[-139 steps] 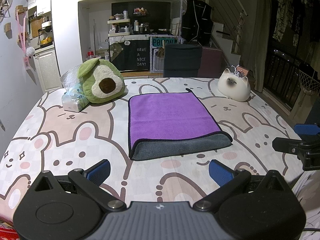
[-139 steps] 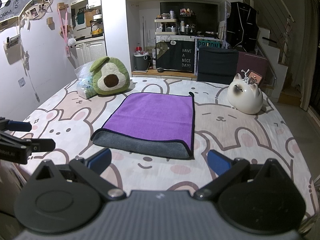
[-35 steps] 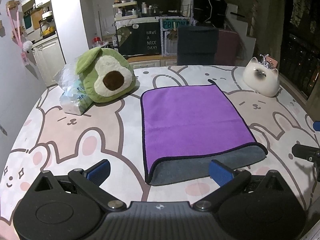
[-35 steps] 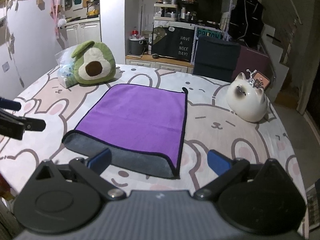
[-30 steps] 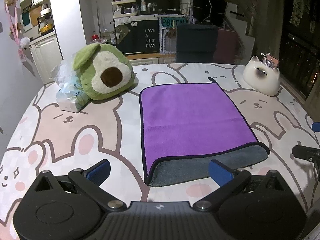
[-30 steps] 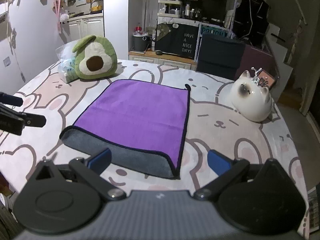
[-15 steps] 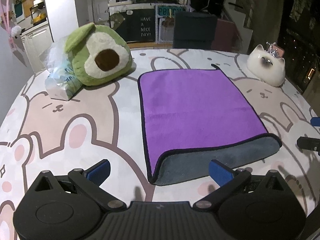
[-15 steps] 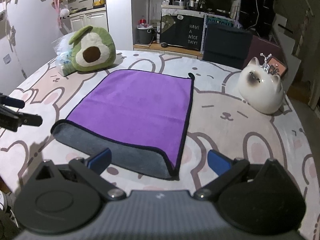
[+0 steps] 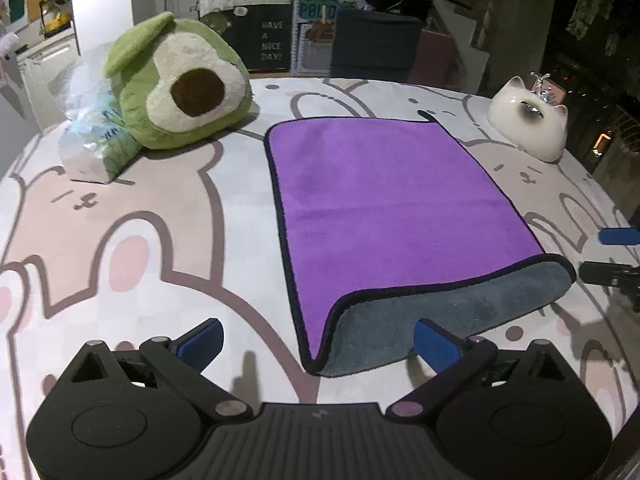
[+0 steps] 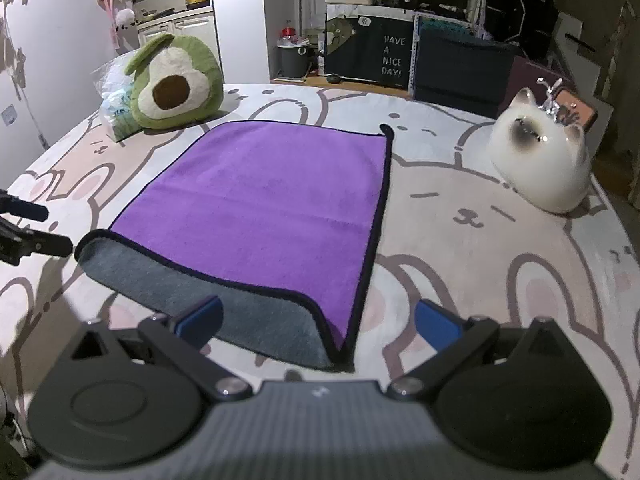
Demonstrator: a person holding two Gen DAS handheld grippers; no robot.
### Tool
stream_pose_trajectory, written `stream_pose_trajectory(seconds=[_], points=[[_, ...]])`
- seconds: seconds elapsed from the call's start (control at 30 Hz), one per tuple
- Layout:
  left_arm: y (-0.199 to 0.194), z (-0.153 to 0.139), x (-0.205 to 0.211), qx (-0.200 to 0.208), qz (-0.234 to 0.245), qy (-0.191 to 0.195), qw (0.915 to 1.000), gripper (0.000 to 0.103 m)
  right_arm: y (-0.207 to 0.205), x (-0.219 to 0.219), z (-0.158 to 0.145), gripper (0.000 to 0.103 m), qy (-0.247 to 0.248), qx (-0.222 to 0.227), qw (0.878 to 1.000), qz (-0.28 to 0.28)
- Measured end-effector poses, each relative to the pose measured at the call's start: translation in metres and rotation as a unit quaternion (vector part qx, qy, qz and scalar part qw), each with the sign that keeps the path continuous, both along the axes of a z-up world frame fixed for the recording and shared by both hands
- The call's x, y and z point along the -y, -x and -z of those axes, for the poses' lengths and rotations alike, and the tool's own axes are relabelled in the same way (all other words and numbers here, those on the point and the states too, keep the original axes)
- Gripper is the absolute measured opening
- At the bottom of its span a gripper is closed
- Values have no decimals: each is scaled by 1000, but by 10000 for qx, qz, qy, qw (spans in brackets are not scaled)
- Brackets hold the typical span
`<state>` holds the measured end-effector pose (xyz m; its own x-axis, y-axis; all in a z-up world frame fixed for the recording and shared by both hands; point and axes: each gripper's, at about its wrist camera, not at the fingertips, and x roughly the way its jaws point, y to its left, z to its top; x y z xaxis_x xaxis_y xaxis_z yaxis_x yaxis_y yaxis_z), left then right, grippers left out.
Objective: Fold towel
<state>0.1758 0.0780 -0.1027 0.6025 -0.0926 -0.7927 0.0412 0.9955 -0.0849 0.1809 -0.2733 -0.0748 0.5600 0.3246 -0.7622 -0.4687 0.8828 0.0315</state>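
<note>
A purple towel [image 9: 384, 200] with a grey underside lies folded once on the rabbit-print table; its fold edge faces me. It also shows in the right wrist view [image 10: 272, 204]. My left gripper [image 9: 316, 344] is open, low over the table, straddling the towel's near left corner. My right gripper [image 10: 318, 326] is open, low, straddling the near right corner. Neither touches the towel. The right gripper's fingers [image 9: 612, 256] show at the right edge of the left wrist view; the left gripper's fingers [image 10: 28, 228] show at the left edge of the right wrist view.
An avocado plush [image 9: 176, 88] and a plastic bag [image 9: 92, 144] sit at the back left. A white cat figure [image 9: 528, 120] sits at the back right, also in the right wrist view [image 10: 540, 156]. A dark chair [image 10: 460, 64] stands behind the table.
Both grippers have moved forward and down toward the towel's near corners. The towel has not moved.
</note>
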Motion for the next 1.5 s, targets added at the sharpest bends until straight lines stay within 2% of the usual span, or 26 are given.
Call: stream_pose_trajectory(seconds=[0.13,0.23,0.33,0.4,0.53,0.6,0.63,0.7,0.9,1.13,1.27,1.4,1.5], points=[[-4,7,-3,-52,102,34,9999,95,-7,2,9,103,-58,58,10000,-27],[-6,13,-5,-129,252,37,9996,88,-13,4,13,103,-211,38,9997,-149],[-10,18,-9,-219,347,222,9989,82,-19,7,16,103,-472,-42,9987,-163],[-12,19,-11,-240,381,288,9986,82,-20,7,17,103,-495,7,9987,-135],[-15,21,-14,-259,479,406,9977,67,-23,5,18,103,-461,0,9986,-273],[-17,22,-14,-307,519,487,9970,63,-25,4,19,102,-434,-170,9984,-331],[-17,23,-14,-348,536,540,9965,61,-26,3,20,99,-431,-279,9980,-356],[-18,24,-14,-395,565,585,9959,61,-28,2,22,81,-407,-448,9975,-368],[-21,26,-13,-497,559,668,9950,56,-29,-2,26,61,-253,-677,9965,-426],[-23,28,-12,-605,536,635,9947,47,-30,-1,33,43,-17,-926,9946,-460],[-25,28,-13,-612,494,610,9950,38,-28,-3,35,28,117,-973,9938,-518],[-28,29,-14,-648,425,540,9955,29,-26,-6,35,19,210,-950,9935,-595],[-29,29,-14,-640,390,473,9961,24,-26,-7,35,18,277,-935,9934,-609]])
